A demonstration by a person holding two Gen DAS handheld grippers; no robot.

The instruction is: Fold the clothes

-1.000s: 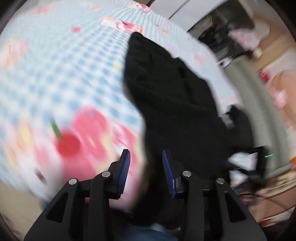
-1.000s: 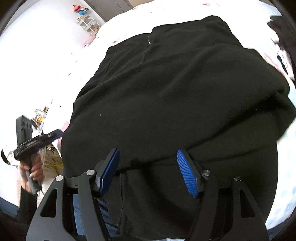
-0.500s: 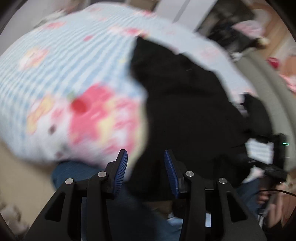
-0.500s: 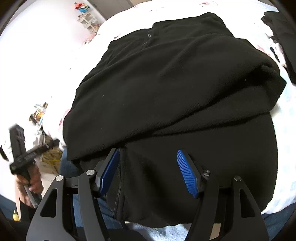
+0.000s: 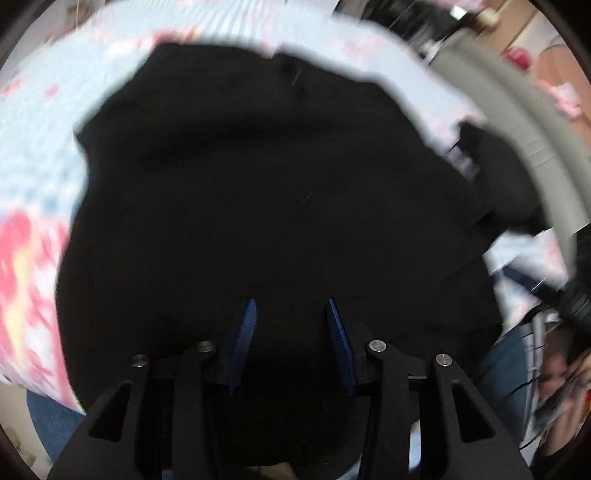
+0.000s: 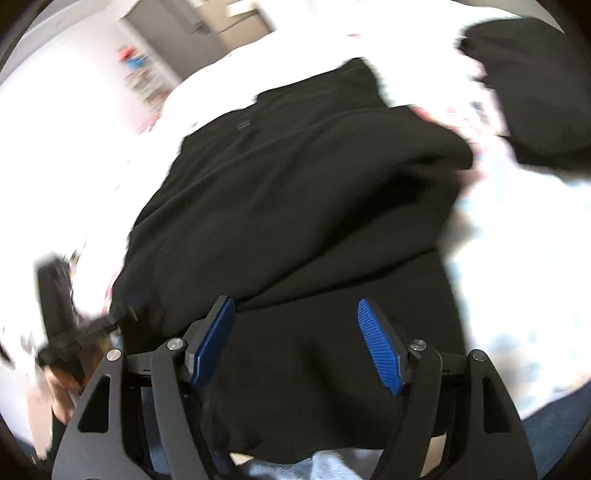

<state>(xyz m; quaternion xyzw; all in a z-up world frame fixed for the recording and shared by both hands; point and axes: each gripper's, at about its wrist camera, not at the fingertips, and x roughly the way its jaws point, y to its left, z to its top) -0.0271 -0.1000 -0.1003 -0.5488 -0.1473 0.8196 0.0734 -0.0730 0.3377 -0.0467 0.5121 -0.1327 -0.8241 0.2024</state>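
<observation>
Here, a black fleece top (image 6: 295, 206), soft and matte with a short zipper at its collar, lies spread over a bed (image 5: 33, 147) and fills the middle of both views. Seen from the right wrist, one layer is folded across the body, leaving a thick rounded ridge that runs from the lower left toward the right of the frame. The right tool (image 6: 295, 347) hovers over the hem at the lower centre, its ribbed blue pads (image 6: 380, 347) spread wide with nothing between them. The left tool (image 5: 291, 343) sits low in its own blurred view, pads a moderate gap apart, also empty, over the dark cloth; whether either touches the fabric cannot be told. The bedcover is pale blue and white check with pink cartoon prints at the left edge of the left view. A second dark garment (image 6: 535, 92) lies in the upper right of the right view, apart from the top. Blue jeans (image 6: 554, 435) show at the bottom edge. Grey cabinet doors (image 6: 192, 26) stand at the upper left.
</observation>
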